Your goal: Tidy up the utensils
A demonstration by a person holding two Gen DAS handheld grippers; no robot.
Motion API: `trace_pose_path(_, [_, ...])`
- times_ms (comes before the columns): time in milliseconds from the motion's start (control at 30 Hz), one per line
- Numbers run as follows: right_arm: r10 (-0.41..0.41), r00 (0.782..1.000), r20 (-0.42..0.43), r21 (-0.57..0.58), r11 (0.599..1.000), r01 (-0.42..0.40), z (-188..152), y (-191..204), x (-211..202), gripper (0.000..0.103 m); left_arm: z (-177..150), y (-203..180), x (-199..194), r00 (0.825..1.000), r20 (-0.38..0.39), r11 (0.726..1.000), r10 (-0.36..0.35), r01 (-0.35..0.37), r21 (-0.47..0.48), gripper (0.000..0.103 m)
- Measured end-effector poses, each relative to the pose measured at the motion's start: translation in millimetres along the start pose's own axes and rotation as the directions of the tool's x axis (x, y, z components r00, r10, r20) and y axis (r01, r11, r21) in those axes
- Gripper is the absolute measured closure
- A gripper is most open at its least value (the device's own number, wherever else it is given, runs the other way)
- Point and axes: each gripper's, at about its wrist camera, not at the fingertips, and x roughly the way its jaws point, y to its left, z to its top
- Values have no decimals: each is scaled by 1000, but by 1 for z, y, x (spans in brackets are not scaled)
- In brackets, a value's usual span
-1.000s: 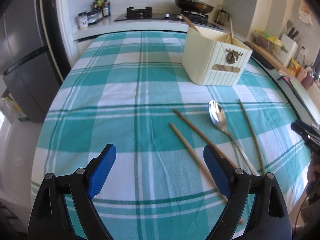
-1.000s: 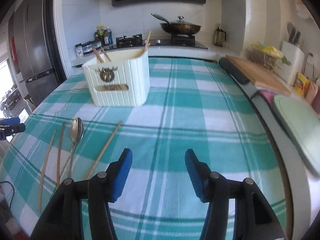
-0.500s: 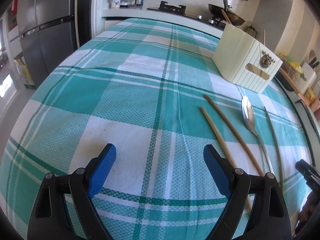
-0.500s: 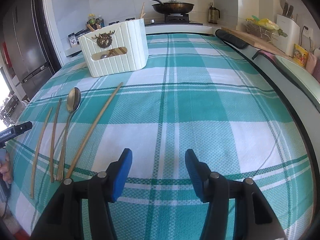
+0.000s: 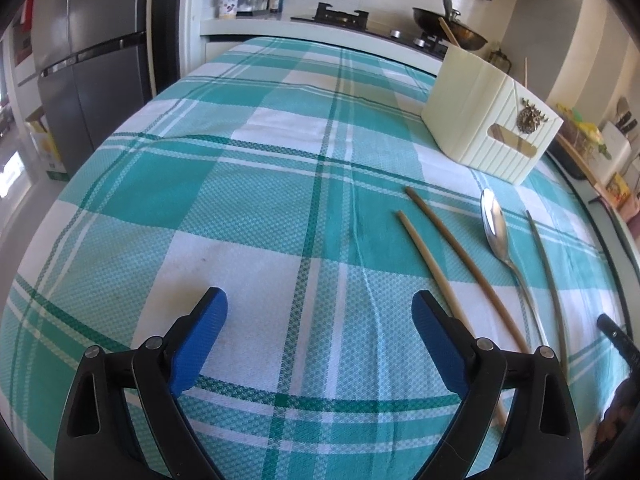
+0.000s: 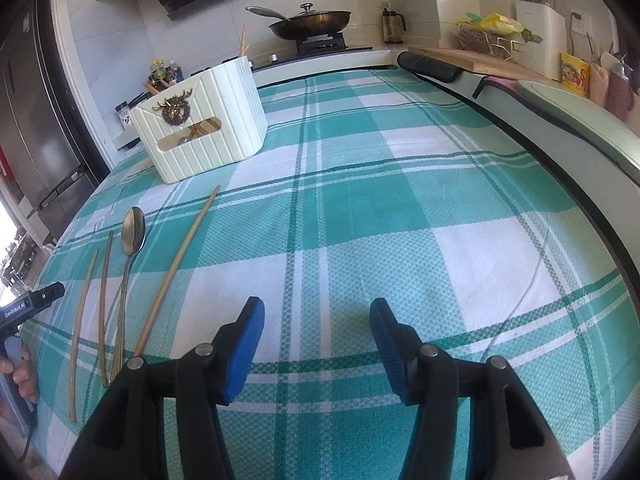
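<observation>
Utensils lie loose on the tabletop, which is covered by a teal-and-white plaid cloth and is the largest thing in both views. Next in size is the cream ribbed utensil holder, standing upright on the cloth beyond the loose pieces; it carries a small brass deer-head ornament above a slot-shaped cutout, and a few wooden sticks rise from its top. The left hand-held gripper hovers low over the cloth with its blue-padded fingers spread wide apart, holding nothing; the loose utensils lie just to its right. The right hand-held gripper is also over the cloth, its blue fingers parted with nothing between them, and the utensils lie to its left. Of the loose pieces, three wooden chopsticks and one spoon lie roughly parallel, pointing toward the holder. In the right wrist view the single chopstick is nearest the right gripper, then the metal spoon with its bowl toward the holder, then the pair of chopsticks farthest left. In the left wrist view the pair lies nearest the left gripper, then the spoon, then the single chopstick beyond it. None of these pieces touches either gripper.
</observation>
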Motion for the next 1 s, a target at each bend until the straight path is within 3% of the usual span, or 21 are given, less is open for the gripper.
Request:
trace_pose_path(533, [-51, 998, 37, -18, 998, 52, -2, 4, -6, 47, -2, -4, 2, 998, -1, 998, 63, -63, 10, 8])
trace_pose_path(767, [-57, 995, 84, -25, 998, 60, -5, 6, -15, 47, -2, 0, 1, 998, 1, 998, 69, -69, -8, 7])
trace_pose_path(1000, [-44, 997, 65, -75, 996, 49, -3, 18, -12, 47, -2, 1, 2, 998, 2, 998, 61, -61, -13, 6])
